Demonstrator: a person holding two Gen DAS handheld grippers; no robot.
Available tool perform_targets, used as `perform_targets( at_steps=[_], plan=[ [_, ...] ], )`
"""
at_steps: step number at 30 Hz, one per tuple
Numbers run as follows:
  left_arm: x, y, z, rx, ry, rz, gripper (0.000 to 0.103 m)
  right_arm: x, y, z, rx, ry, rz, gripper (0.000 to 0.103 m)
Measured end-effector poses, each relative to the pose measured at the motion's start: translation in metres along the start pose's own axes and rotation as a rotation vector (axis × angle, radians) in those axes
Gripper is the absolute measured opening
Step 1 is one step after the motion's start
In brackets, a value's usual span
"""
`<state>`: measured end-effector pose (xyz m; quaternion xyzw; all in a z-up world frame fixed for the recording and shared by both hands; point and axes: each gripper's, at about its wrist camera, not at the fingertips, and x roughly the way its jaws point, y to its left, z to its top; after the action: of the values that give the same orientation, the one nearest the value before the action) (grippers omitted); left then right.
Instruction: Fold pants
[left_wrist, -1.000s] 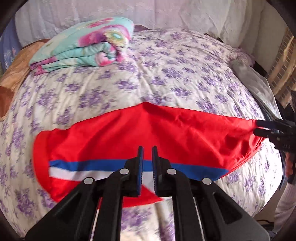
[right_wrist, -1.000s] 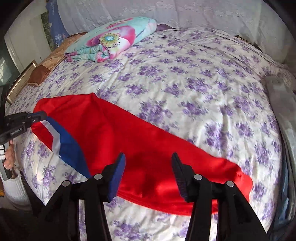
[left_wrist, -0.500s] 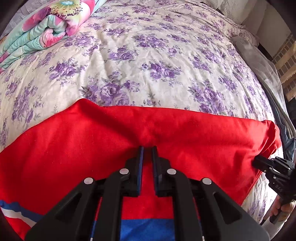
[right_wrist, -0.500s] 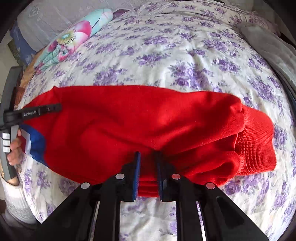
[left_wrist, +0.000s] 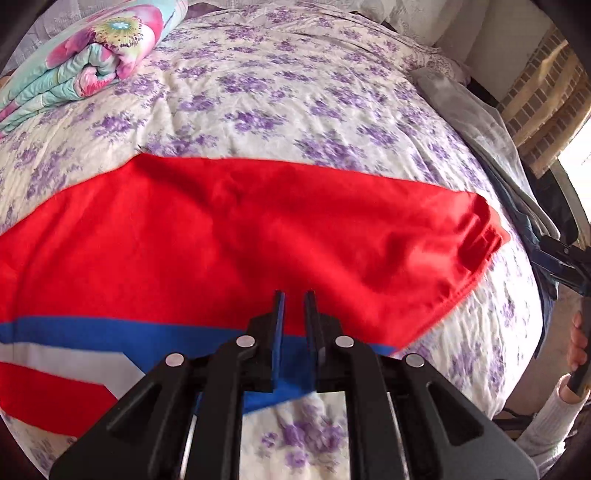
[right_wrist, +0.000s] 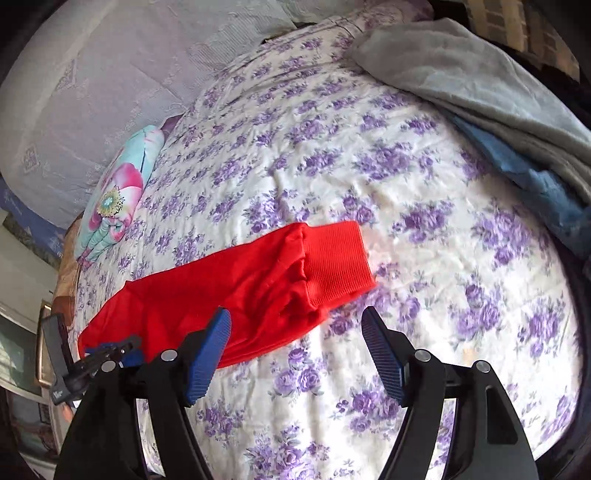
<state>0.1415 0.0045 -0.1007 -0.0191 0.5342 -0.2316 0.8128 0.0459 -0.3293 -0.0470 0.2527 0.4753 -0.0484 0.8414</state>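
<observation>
My left gripper (left_wrist: 294, 314) is pinched on the blue-striped waist edge of the red pants (left_wrist: 240, 240); I should hold it taut. My right gripper (right_wrist: 295, 347) is opening, empty, beside the ribbed cuff (right_wrist: 336, 266). The pants lie across the floral bedspread (right_wrist: 424, 166), with a rolled blanket (left_wrist: 92, 62) beyond them.

red pants (left_wrist: 258, 236) with a blue and white stripe lie folded lengthwise across the near part of the purple-flowered bedspread (left_wrist: 295, 99), ribbed cuff (right_wrist: 336, 258) flat at one end.
</observation>
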Motion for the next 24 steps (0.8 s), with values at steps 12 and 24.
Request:
perform_targets(
  at_steps=[12, 24],
  plan=[
    [0.012, -0.003, -0.030, 0.009, 0.028, 0.002, 0.010, 0.082, -0.035, 0.001, 0.292, 0.046, 0.219, 0.074],
    [-0.024, -0.026, -0.005, 0.000, -0.062, 0.004, 0.009, 0.076, -0.018, 0.007, 0.113, -0.112, 0.134, 0.025]
  ],
)
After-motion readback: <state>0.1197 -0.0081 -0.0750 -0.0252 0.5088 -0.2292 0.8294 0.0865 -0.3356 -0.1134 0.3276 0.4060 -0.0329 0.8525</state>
